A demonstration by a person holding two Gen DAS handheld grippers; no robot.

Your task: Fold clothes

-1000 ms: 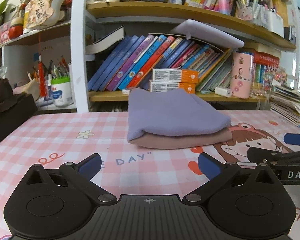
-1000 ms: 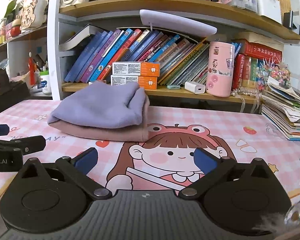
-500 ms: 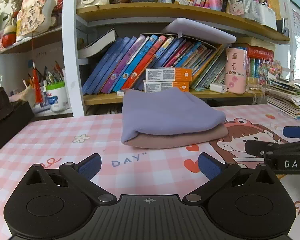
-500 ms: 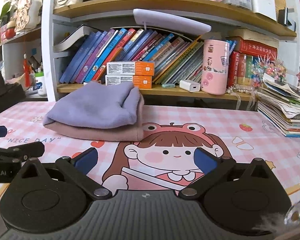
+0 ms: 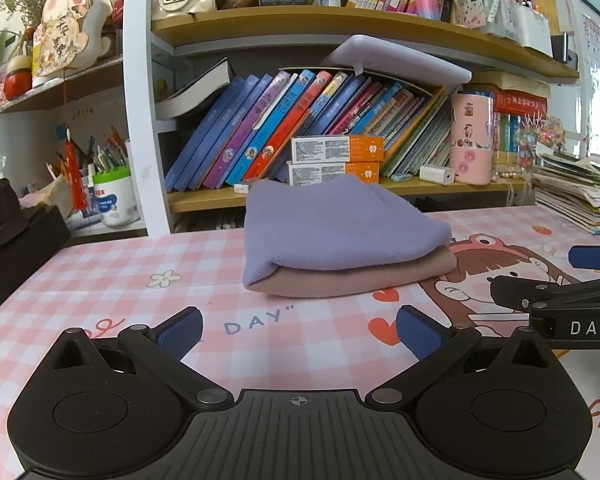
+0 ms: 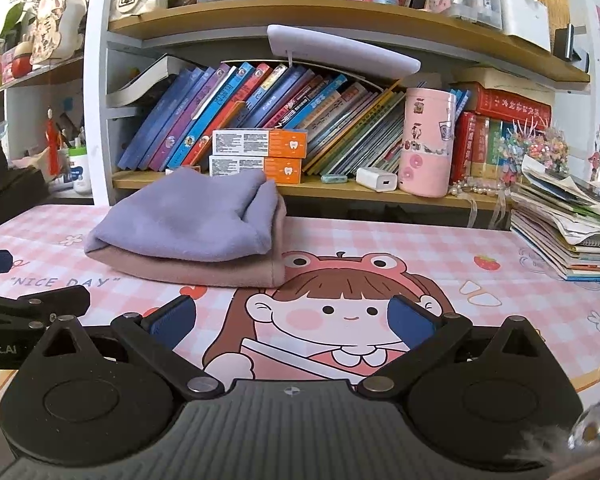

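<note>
A folded purple cloth (image 5: 340, 232) lies on top of a folded pink cloth (image 5: 364, 278) on the pink checked table mat (image 5: 112, 280). The same stack shows in the right wrist view: purple cloth (image 6: 188, 220), pink cloth (image 6: 204, 270). My left gripper (image 5: 299, 332) is open and empty, low over the mat, a short way in front of the stack. My right gripper (image 6: 292, 322) is open and empty, in front of and to the right of the stack. Each gripper shows at the edge of the other's view.
A bookshelf (image 5: 300, 196) with leaning books, orange boxes (image 5: 336, 160) and a pink cup (image 5: 471, 140) stands just behind the stack. A pile of magazines (image 6: 568, 232) sits at the right. A dark box (image 5: 16, 248) lies at the left edge.
Both grippers have drawn back and risen slightly from the folded stack, staying open. The stack has not moved.
</note>
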